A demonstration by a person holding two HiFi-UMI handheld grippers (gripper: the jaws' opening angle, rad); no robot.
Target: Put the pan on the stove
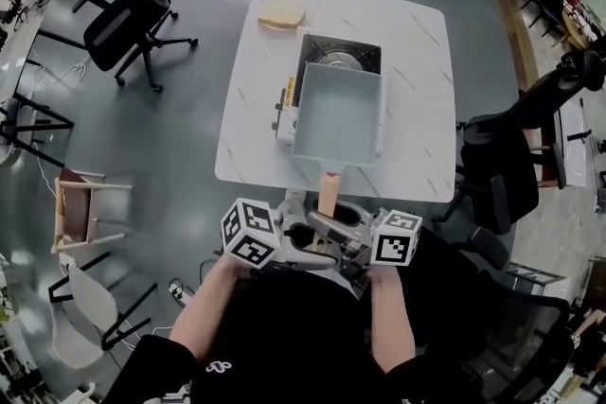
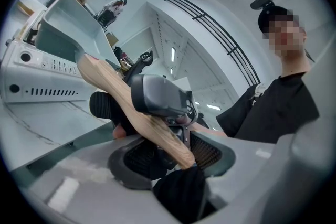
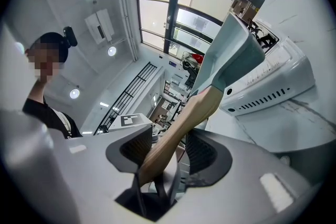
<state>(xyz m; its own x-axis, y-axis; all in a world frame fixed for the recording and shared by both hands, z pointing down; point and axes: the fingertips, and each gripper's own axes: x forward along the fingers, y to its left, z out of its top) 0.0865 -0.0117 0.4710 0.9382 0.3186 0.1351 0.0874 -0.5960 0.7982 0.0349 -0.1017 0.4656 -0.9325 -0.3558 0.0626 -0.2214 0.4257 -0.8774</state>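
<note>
A pale blue rectangular pan (image 1: 336,114) lies over the front of a white portable stove (image 1: 343,52) on the white table (image 1: 421,109). Its wooden handle (image 1: 328,194) points toward me past the table's near edge. My left gripper (image 1: 301,237) and right gripper (image 1: 346,246) meet at the handle's end from either side. In the left gripper view the handle (image 2: 121,94) runs down between the left gripper's (image 2: 178,157) jaws, which are shut on its tip. In the right gripper view the right gripper (image 3: 169,152) is shut on the handle (image 3: 194,113) below the pan (image 3: 231,50).
A bread loaf (image 1: 281,13) lies at the table's far left corner. Black office chairs stand at the left (image 1: 128,24) and right (image 1: 502,166). A small wooden stool (image 1: 80,213) sits on the floor to my left.
</note>
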